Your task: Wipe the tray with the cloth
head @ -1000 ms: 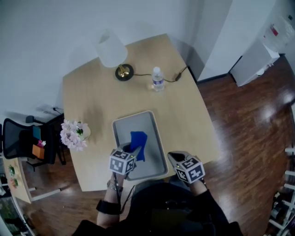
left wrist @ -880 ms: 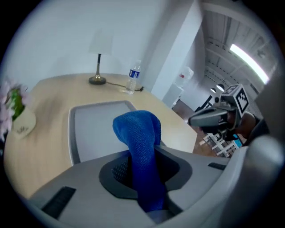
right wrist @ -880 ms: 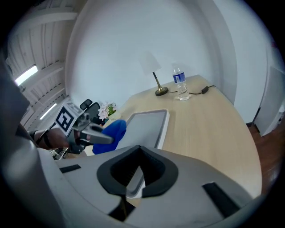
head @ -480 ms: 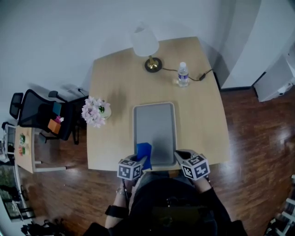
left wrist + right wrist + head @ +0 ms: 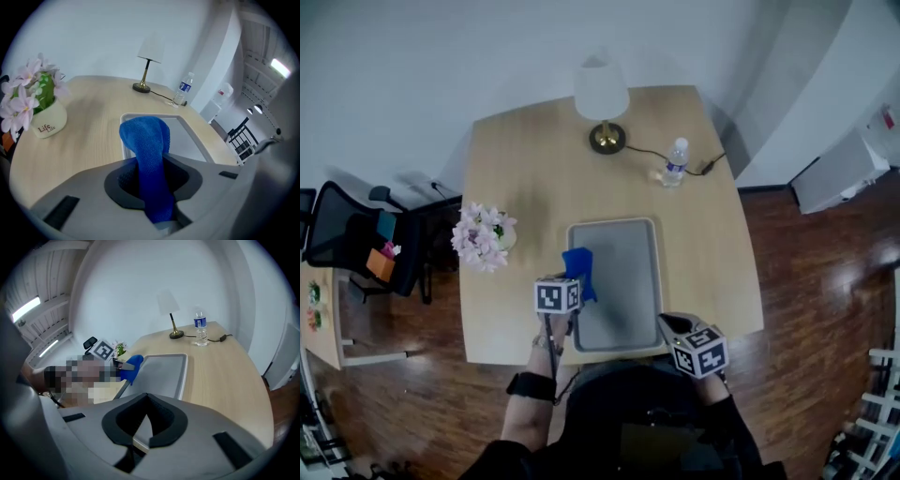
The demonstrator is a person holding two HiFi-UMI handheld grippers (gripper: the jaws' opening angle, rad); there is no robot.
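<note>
Blue cloth (image 5: 145, 140) first: found it pinched fast in the left gripper (image 5: 152, 185), pads pressed on its middle and the free end folded over, drooping ahead of the jaws. Found the right gripper (image 5: 146, 430) hanging by the near right corner of the tray (image 5: 623, 281), jaws drawn together on nothing and taking no part in the work. Placed the cloth at the tray's left rim, somewhat past halfway toward the far end. Could not settle from any view whether the fabric bears on the grey surface or rides just above the rim. Compared against a second ago: saw the cloth then over the near middle of the tray, half a second ago at the near left corner, and now further up the left edge. Read this as a stroke drawn back to the corner and then carried away from the person along the border. Judged wiping to be under way, with the left margin attended to and the centre and right side yet to be confirmed. Recommend checking that the cloth presses flat before the next pass. Beyond, on the table (image 5: 516, 178), noted a flower pot (image 5: 44, 122) left of the tray and well apart, then a lamp (image 5: 602, 103) and a water bottle (image 5: 676, 161) near the far edge, all clear of the stroke
</note>
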